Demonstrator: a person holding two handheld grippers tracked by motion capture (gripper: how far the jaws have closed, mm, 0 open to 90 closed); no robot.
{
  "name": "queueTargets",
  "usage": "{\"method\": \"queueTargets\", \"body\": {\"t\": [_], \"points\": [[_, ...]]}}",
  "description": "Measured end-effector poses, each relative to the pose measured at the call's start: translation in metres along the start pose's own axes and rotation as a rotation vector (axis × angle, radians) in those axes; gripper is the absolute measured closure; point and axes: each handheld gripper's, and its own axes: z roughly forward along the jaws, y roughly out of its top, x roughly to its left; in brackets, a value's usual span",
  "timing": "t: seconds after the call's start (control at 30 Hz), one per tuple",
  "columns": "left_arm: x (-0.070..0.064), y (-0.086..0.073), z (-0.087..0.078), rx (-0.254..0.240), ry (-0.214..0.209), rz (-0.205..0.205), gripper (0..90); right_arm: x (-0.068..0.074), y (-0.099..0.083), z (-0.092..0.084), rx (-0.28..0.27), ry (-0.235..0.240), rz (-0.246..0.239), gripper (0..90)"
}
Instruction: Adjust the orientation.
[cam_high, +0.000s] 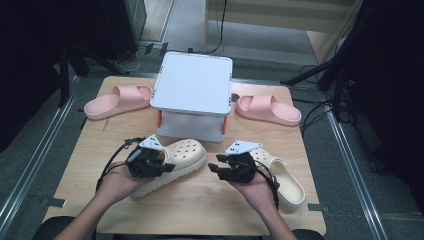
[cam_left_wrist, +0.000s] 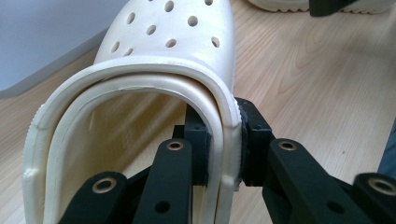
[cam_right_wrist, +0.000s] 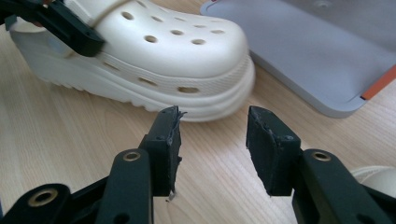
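Observation:
A cream perforated clog (cam_high: 186, 155) lies in front of the grey stand, toe pointing right and away from me. My left gripper (cam_high: 166, 167) is shut on its heel-side rim; in the left gripper view the jaws (cam_left_wrist: 224, 151) clamp the clog's side wall (cam_left_wrist: 173, 37), one pad inside and one outside. My right gripper (cam_high: 216, 168) hovers just right of that clog, jaws open and pointing left. In the right gripper view its open jaws (cam_right_wrist: 212, 135) face the clog's toe (cam_right_wrist: 163, 56) with nothing between them. A second cream clog (cam_high: 285, 182) lies by my right hand.
A grey two-level stand (cam_high: 192, 82) with orange legs occupies the table's middle back; its lower plate (cam_right_wrist: 317, 56) lies close behind the clog's toe. Pink slides lie at back left (cam_high: 117, 100) and back right (cam_high: 267, 109). Bare wood runs along the front edge (cam_high: 200, 210).

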Motion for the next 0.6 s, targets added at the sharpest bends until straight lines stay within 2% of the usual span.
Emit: {"method": "queueTargets", "body": {"t": [0.13, 0.23, 0.33, 0.37, 0.47, 0.6], "points": [[-0.007, 0.004, 0.012, 0.023, -0.017, 0.023, 76.9, 0.003, -0.003, 0.001, 0.009, -0.001, 0.002, 55.7], [-0.009, 0.004, 0.016, 0.026, -0.028, 0.028, 76.7, 0.004, -0.005, 0.003, 0.013, -0.004, 0.005, 55.8], [-0.008, 0.003, 0.017, 0.037, -0.062, 0.038, 74.8, 0.005, -0.006, 0.004, 0.016, -0.006, 0.007, 56.0], [-0.008, 0.003, 0.016, 0.035, -0.078, 0.038, 72.5, 0.006, -0.006, 0.005, 0.016, -0.004, 0.006, 56.0], [-0.008, 0.003, 0.007, 0.024, -0.088, 0.048, 67.5, 0.006, -0.007, 0.005, 0.017, -0.009, 0.009, 55.7], [-0.006, 0.003, -0.010, 0.014, -0.077, 0.050, 63.3, 0.007, -0.007, 0.006, 0.011, -0.017, 0.008, 55.7]]}}
